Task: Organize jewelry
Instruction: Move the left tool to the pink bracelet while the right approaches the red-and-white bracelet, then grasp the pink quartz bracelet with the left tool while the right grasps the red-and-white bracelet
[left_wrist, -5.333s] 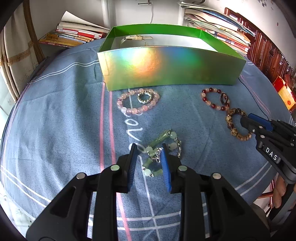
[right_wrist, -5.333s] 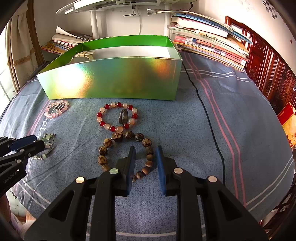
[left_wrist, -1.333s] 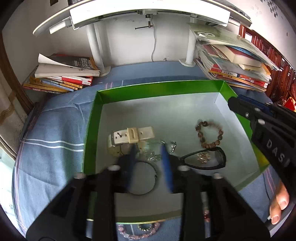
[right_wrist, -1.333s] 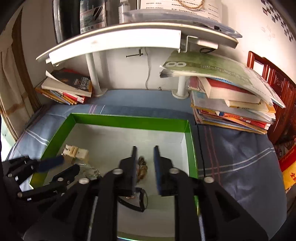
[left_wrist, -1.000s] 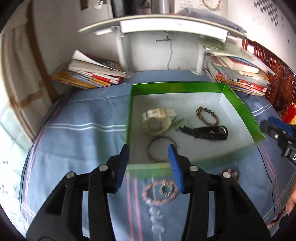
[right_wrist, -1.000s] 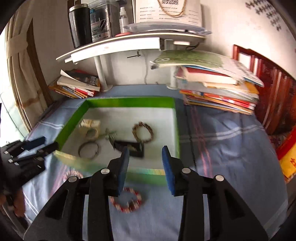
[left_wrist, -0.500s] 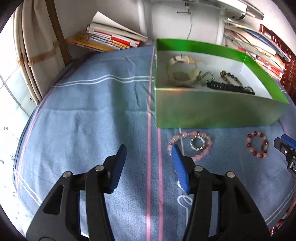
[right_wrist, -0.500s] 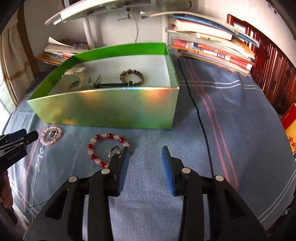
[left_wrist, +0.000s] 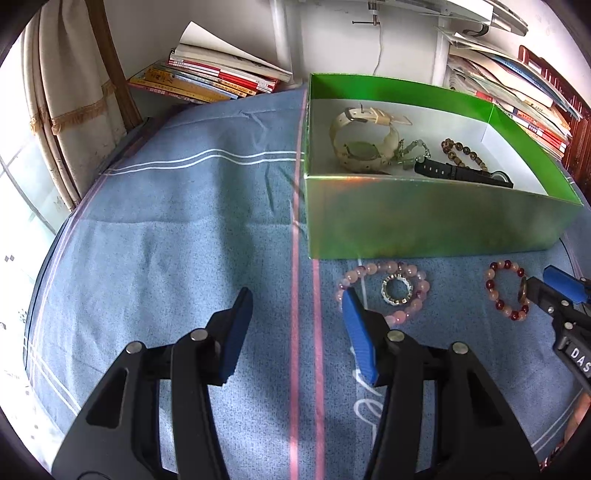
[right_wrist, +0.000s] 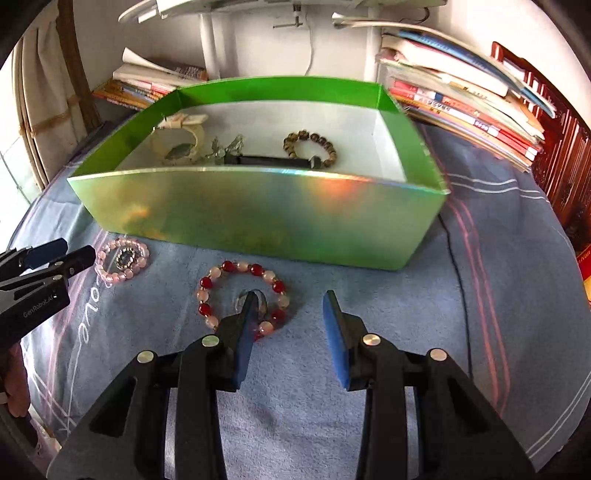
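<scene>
Left gripper (left_wrist: 295, 302) has its jaws wide apart, holding nothing, low over the cloth with the pink bead bracelet (left_wrist: 384, 291) just right of its right finger. That one's light and floppy with slick round beads, so I'd pinch across one side of the loop. Right gripper (right_wrist: 290, 301) is spread open and empty too, by the red-and-pink bracelet (right_wrist: 242, 291), both in front of the green box (right_wrist: 258, 218).

A shiny green box (right_wrist: 258, 218) is seen mid-frame, with a cream watch (right_wrist: 177, 144), black watch (right_wrist: 273, 161) and brown bead bracelet (right_wrist: 310, 146) inside. Pink bracelet (right_wrist: 122, 260) and red-and-pink bracelet (right_wrist: 242, 295) are laid flat below it.
</scene>
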